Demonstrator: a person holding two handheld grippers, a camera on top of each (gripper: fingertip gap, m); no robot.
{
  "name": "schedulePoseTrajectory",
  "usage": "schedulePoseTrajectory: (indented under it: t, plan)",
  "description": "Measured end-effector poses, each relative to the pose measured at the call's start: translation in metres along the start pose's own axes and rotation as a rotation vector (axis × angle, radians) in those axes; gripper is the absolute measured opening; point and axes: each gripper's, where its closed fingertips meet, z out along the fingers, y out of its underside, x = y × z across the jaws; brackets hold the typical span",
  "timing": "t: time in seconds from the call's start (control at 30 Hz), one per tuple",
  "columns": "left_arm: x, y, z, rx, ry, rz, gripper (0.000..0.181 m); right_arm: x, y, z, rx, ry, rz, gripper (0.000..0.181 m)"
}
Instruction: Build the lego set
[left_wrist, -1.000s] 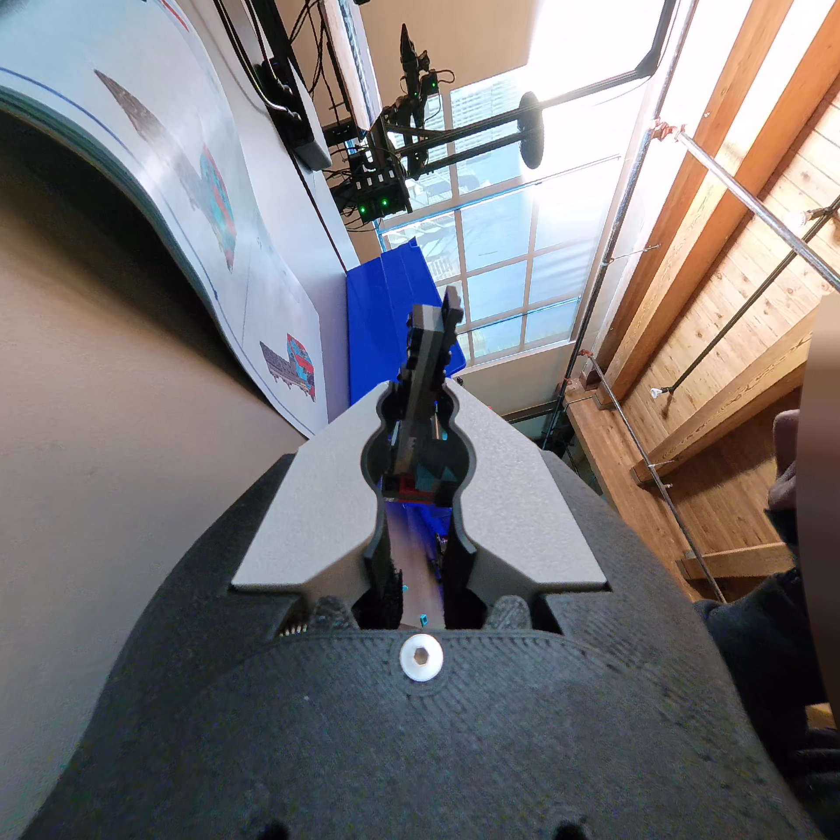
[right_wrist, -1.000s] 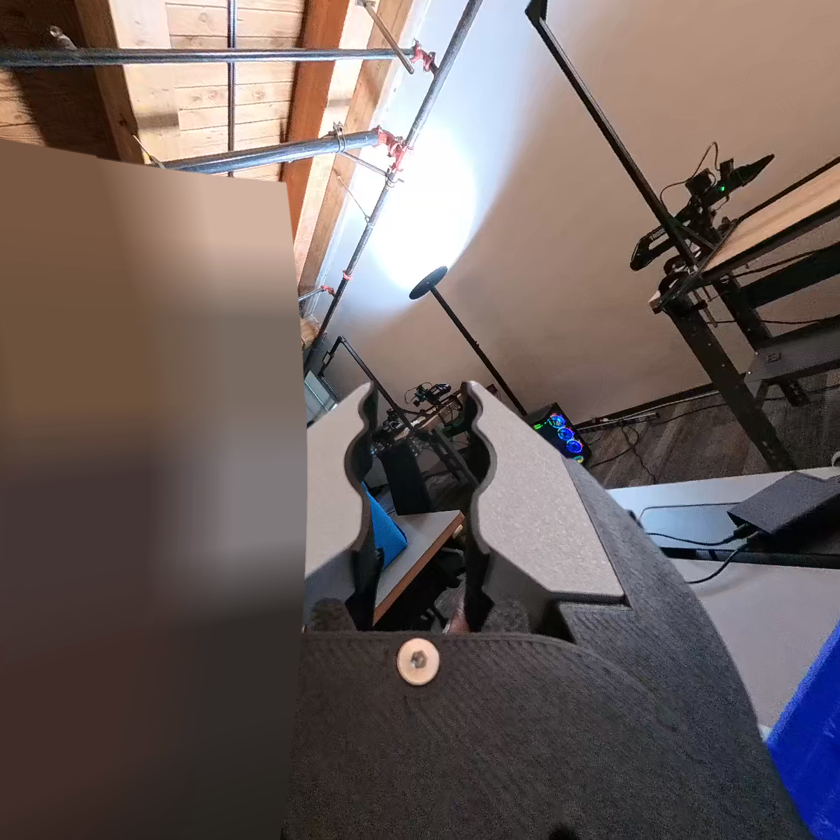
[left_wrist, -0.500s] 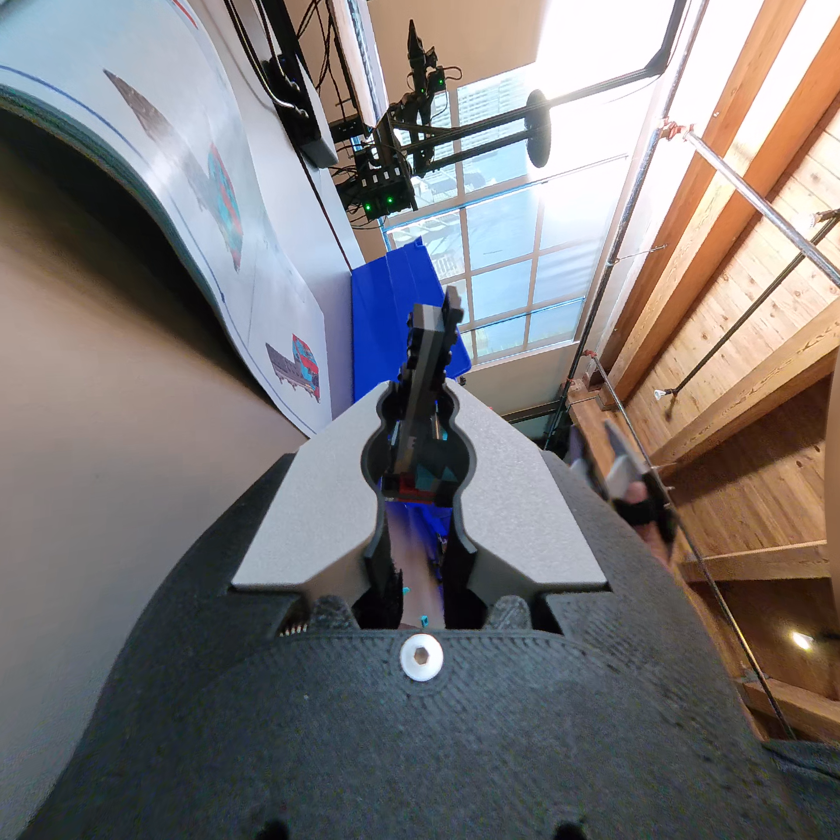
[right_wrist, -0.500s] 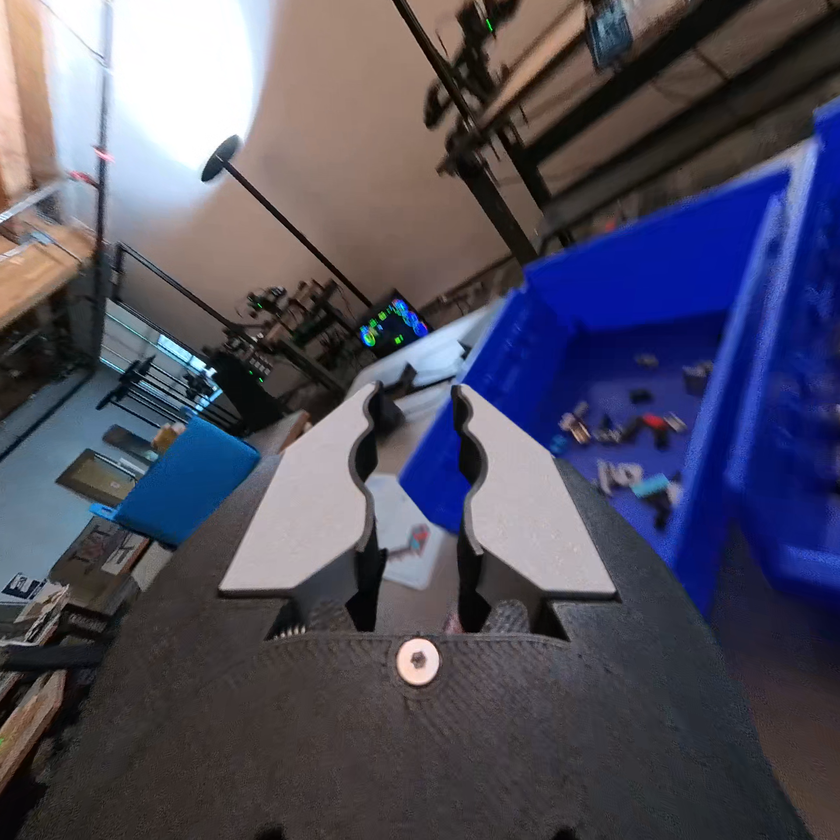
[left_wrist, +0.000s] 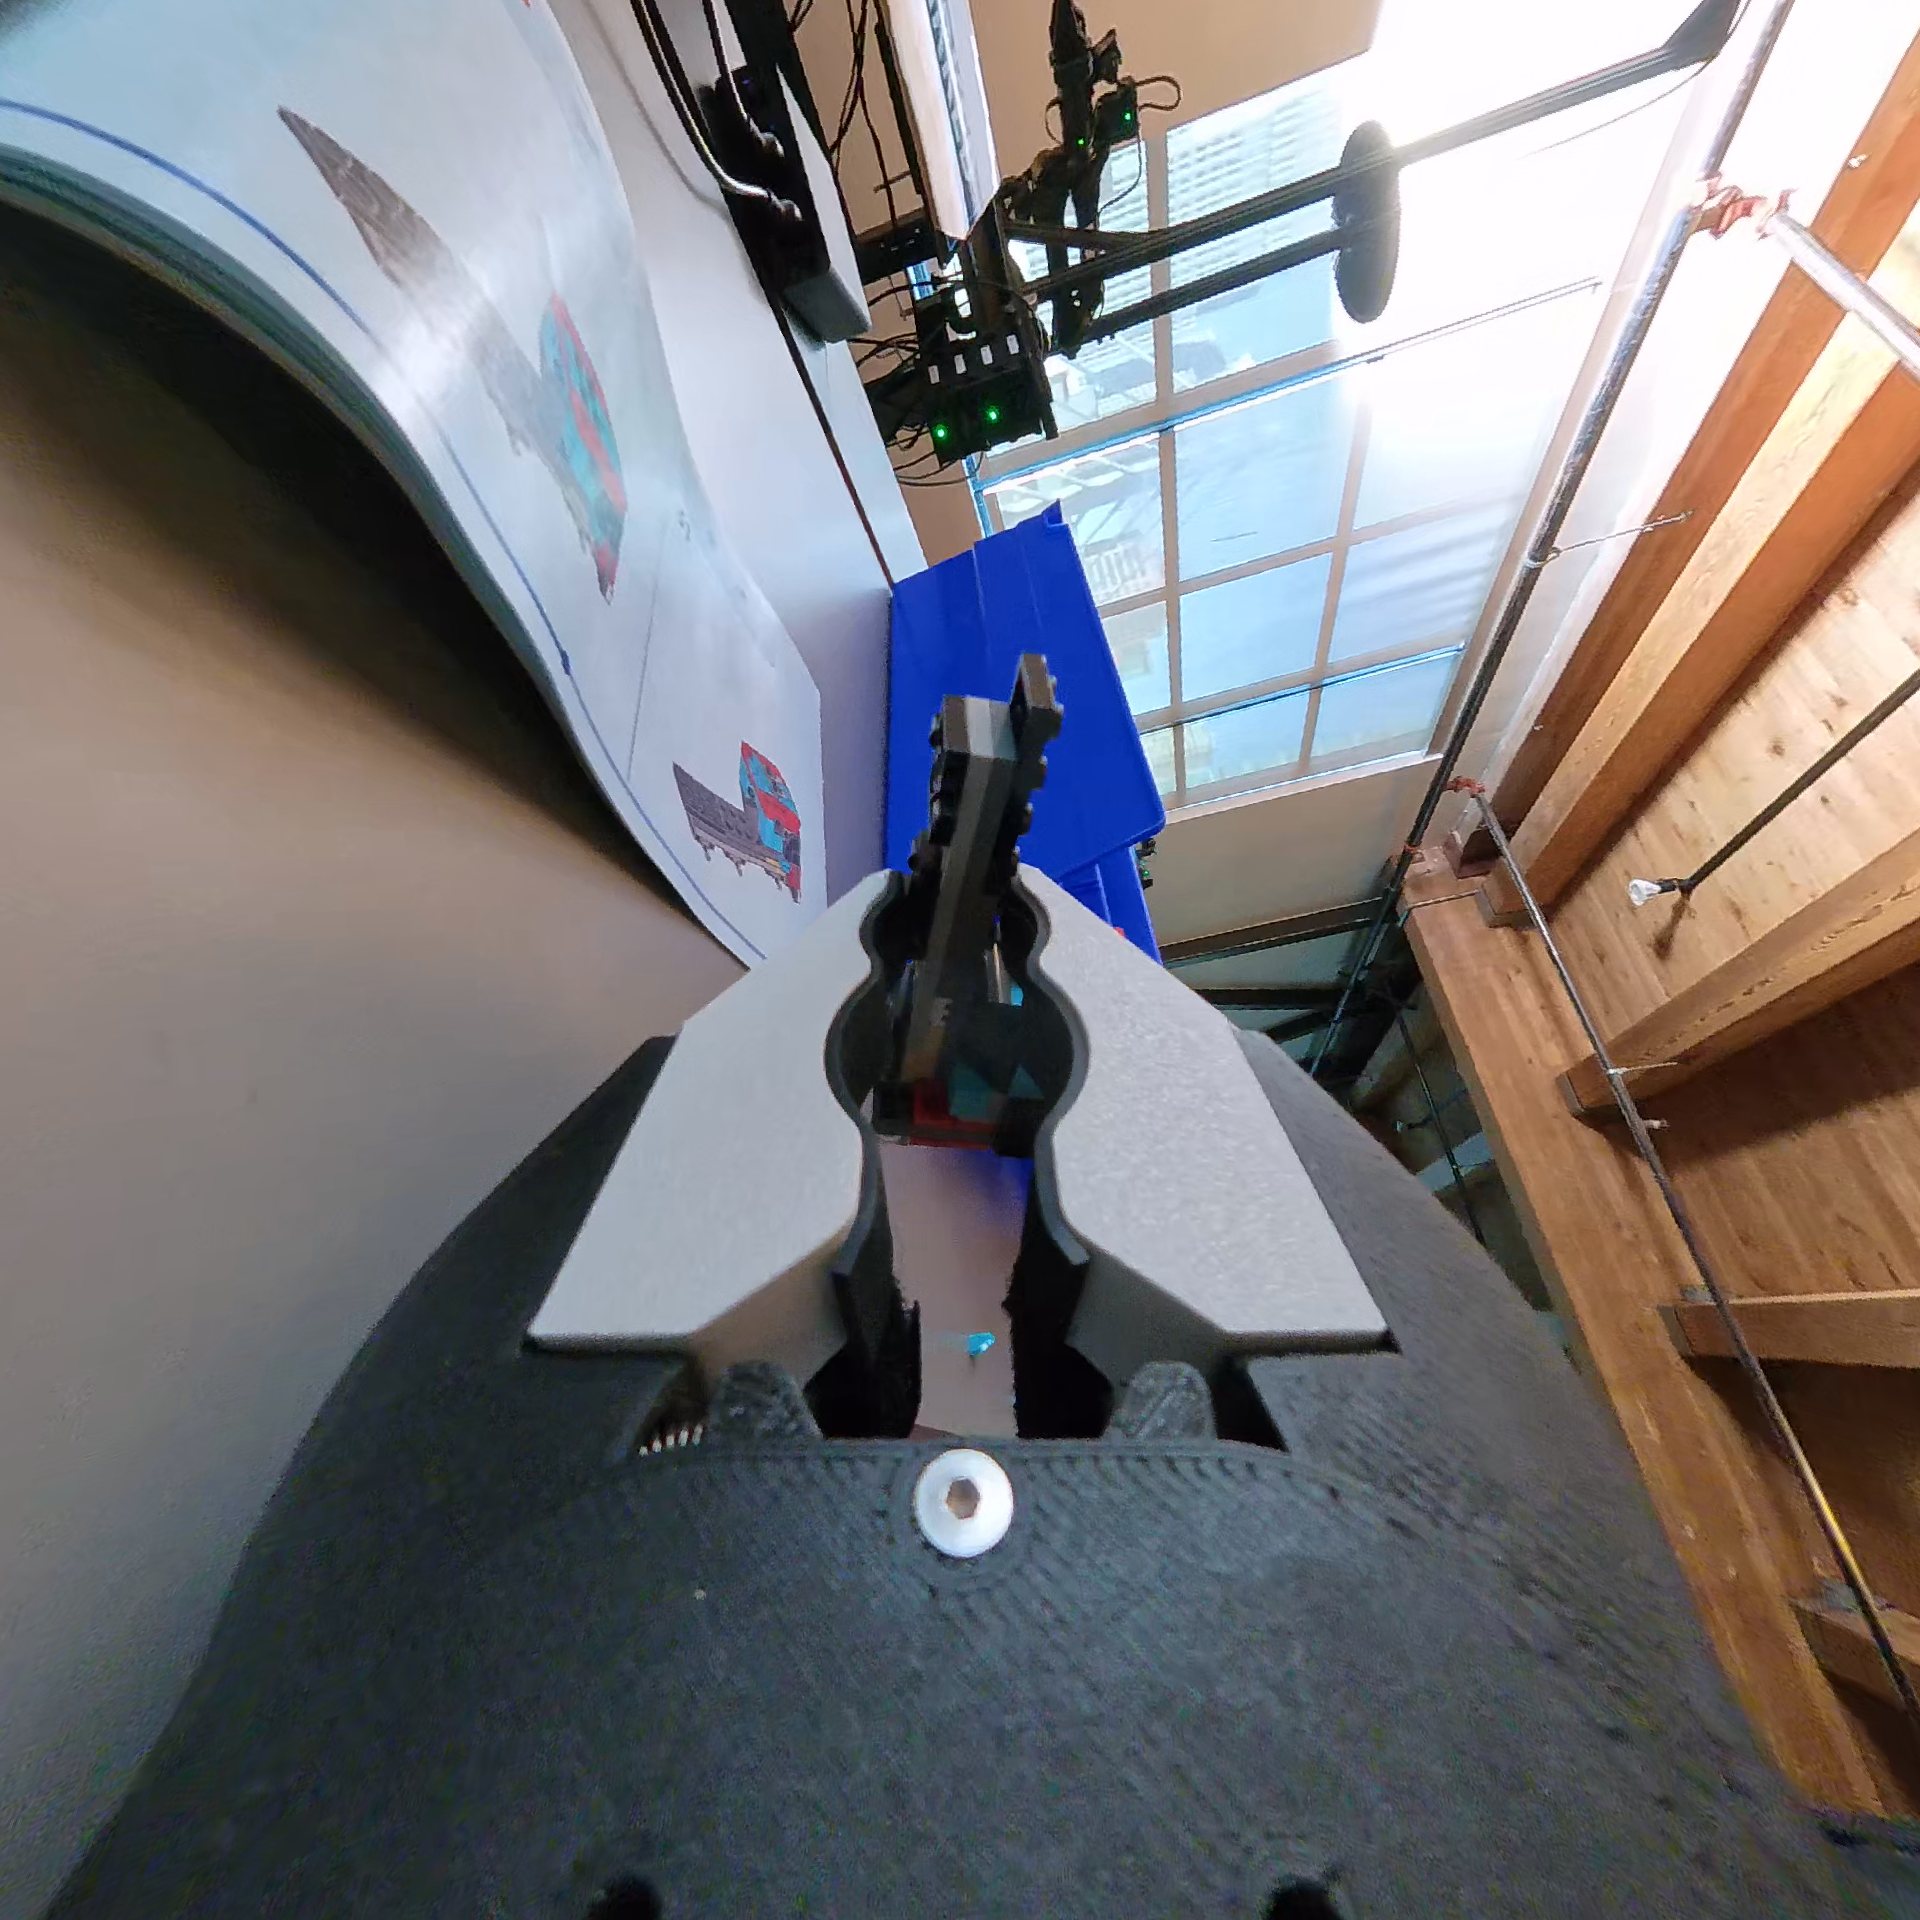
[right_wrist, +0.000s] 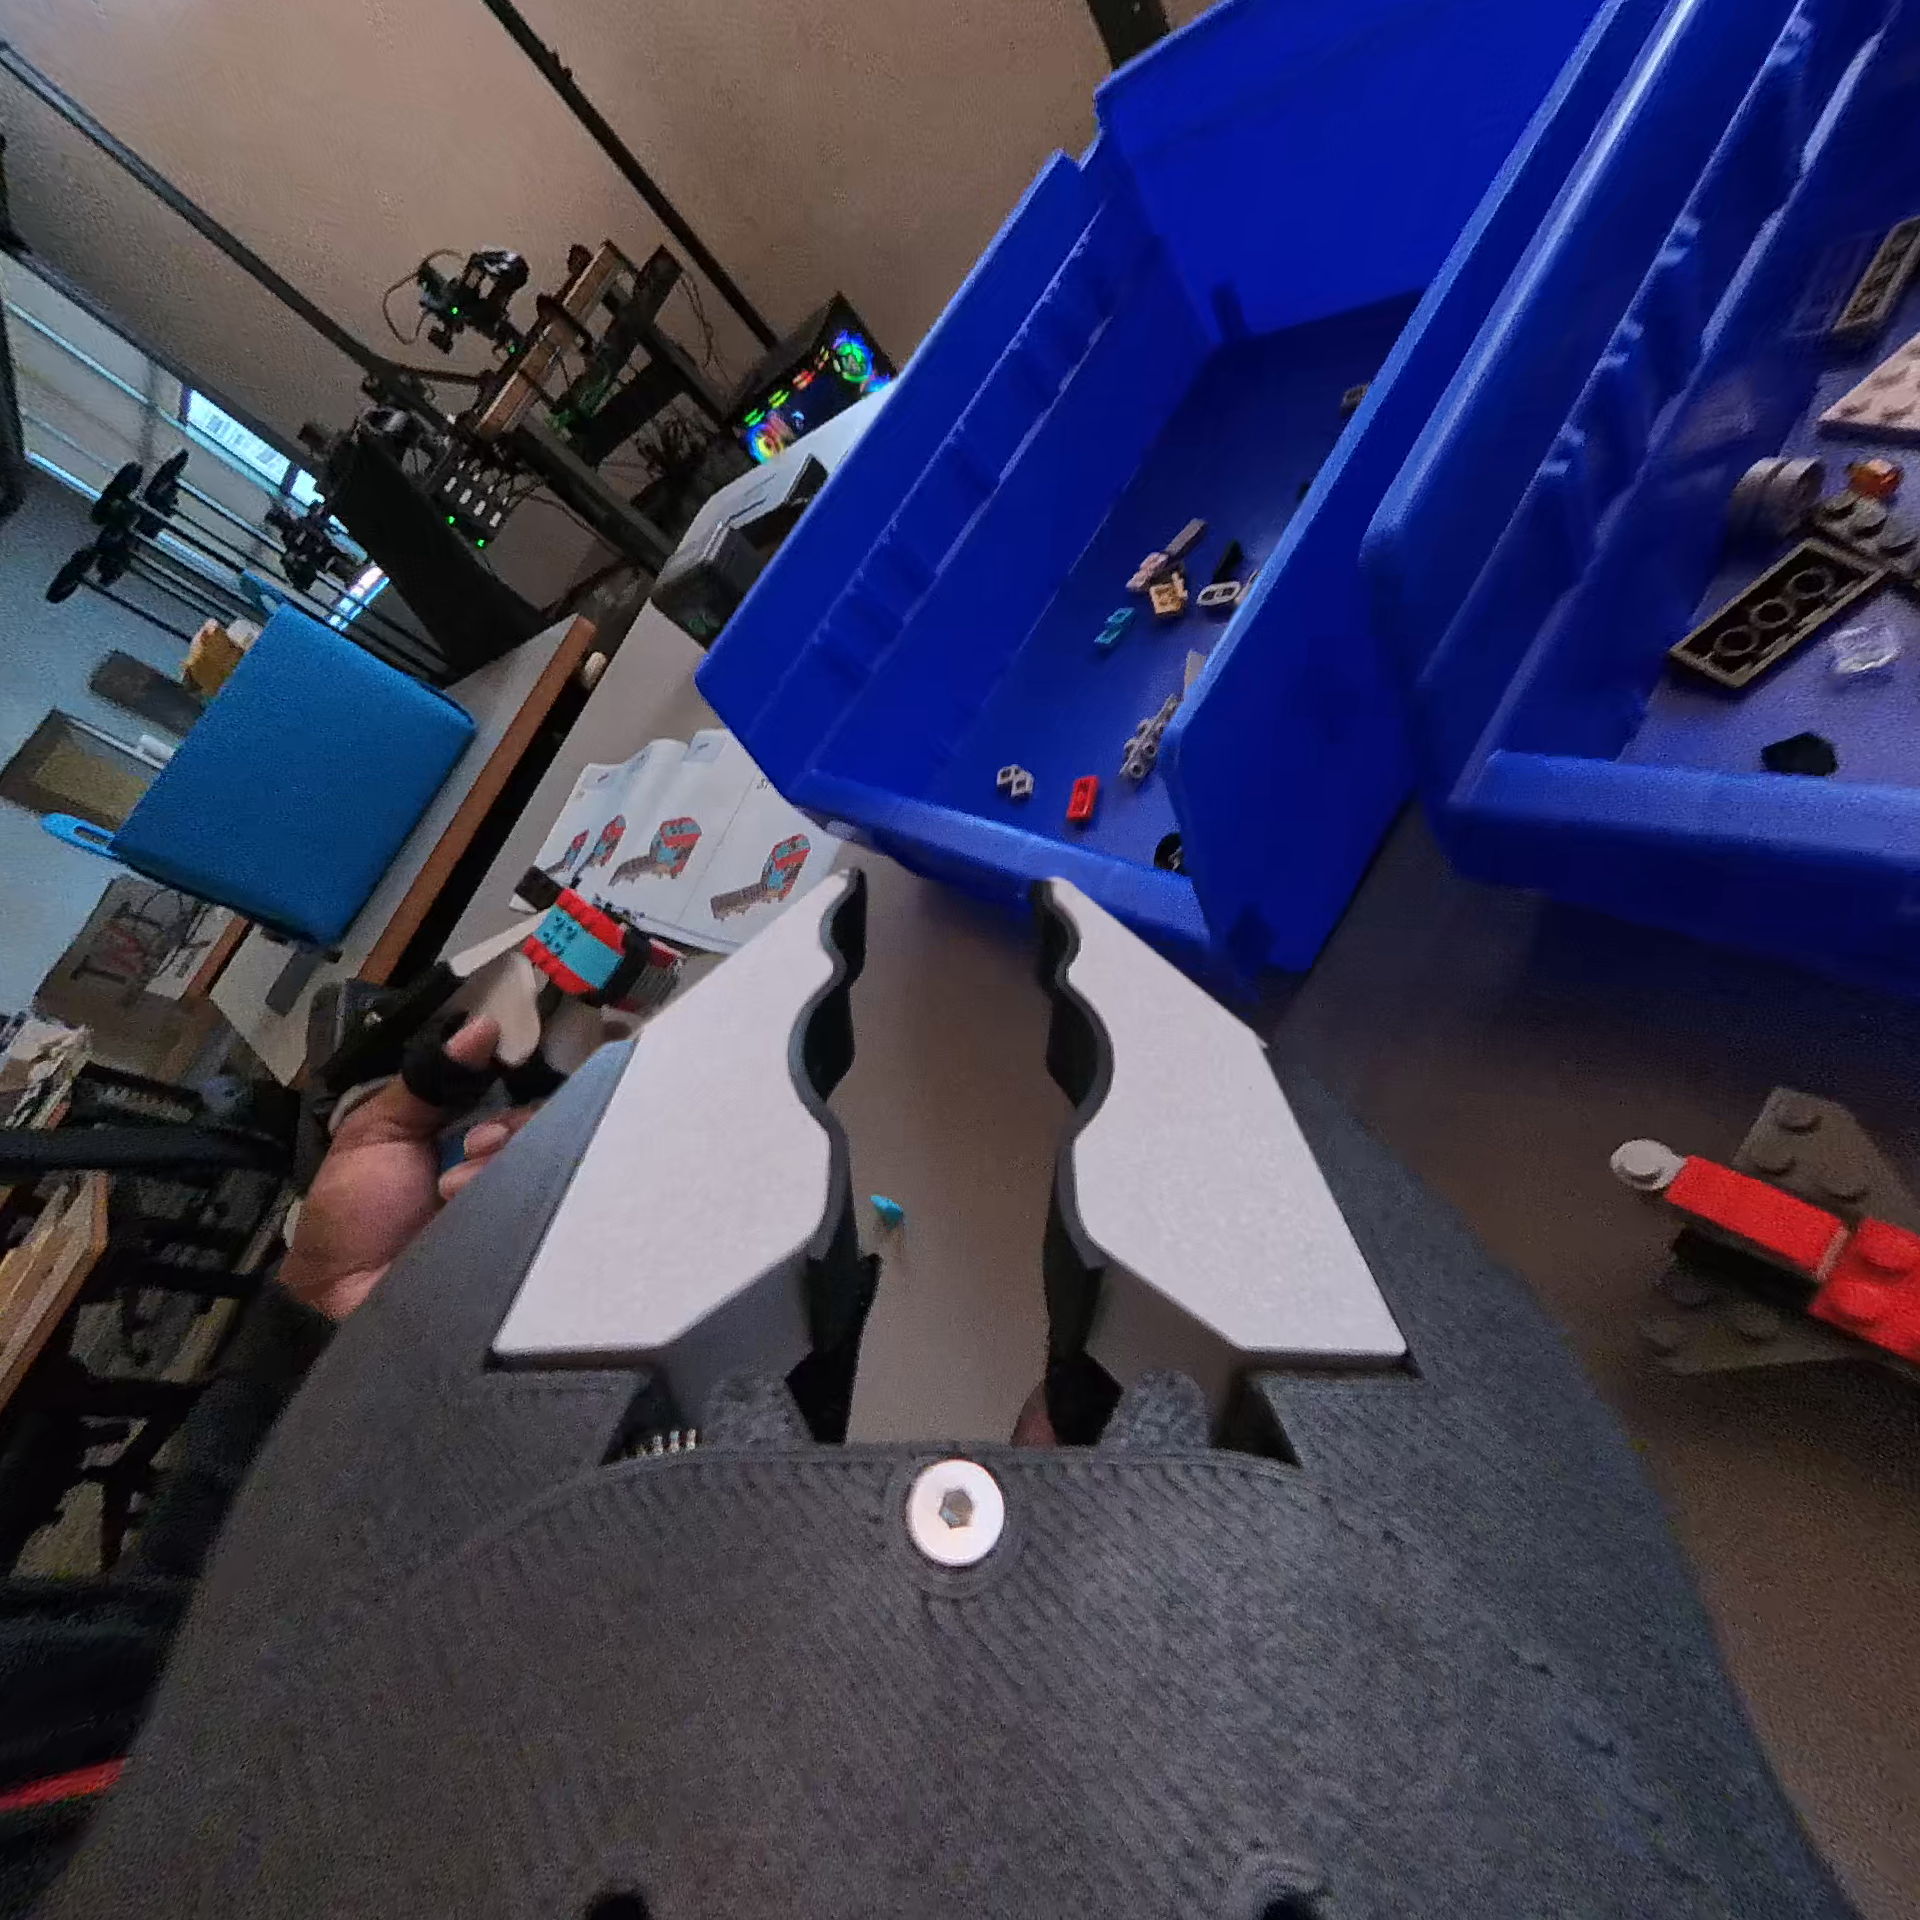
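Lego build (left_wrist: 971, 935) clamped in left tool (left_wrist: 956, 914).

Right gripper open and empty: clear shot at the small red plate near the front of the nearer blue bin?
Probably yes. The right gripper is open and empty, just short of the bin's low front wall; the red plate lies uncovered behind it. It must clear that lip.

Bright window (left_wrist: 1278, 582), wooden beams (left_wrist: 1714, 935), perhaps ceiling.

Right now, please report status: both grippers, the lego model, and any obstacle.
Left gripper shut on lego model, held up off table. Right gripper open, empty, pointed toward blue bins. Nothing between its fingers but a small teal piece on table.
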Motion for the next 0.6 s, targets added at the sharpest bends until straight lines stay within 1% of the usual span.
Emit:
schedulePoseTrajectory:
  t: [0.17, 0.33, 0.43, 0.6]
  plan:
    - [-0.002, 0.000, -0.001, 0.005, -0.018, 0.009, 0.017, 0.005, 0.026, 0.004, -0.063, -0.023, -0.006, 0.032]
    - [-0.003, 0.001, 0.000, -0.002, -0.027, 0.005, 0.017, 0.019, 0.050, 0.001, -0.128, -0.013, -0.039, 0.033]
    - [-0.004, 0.002, 0.000, -0.011, -0.035, 0.006, 0.017, 0.028, 0.059, -0.003, -0.149, -0.005, -0.059, 0.033]
    - [-0.006, 0.003, 0.001, -0.020, -0.047, 0.001, 0.017, 0.027, 0.059, -0.005, -0.148, -0.060, -0.021, 0.033]
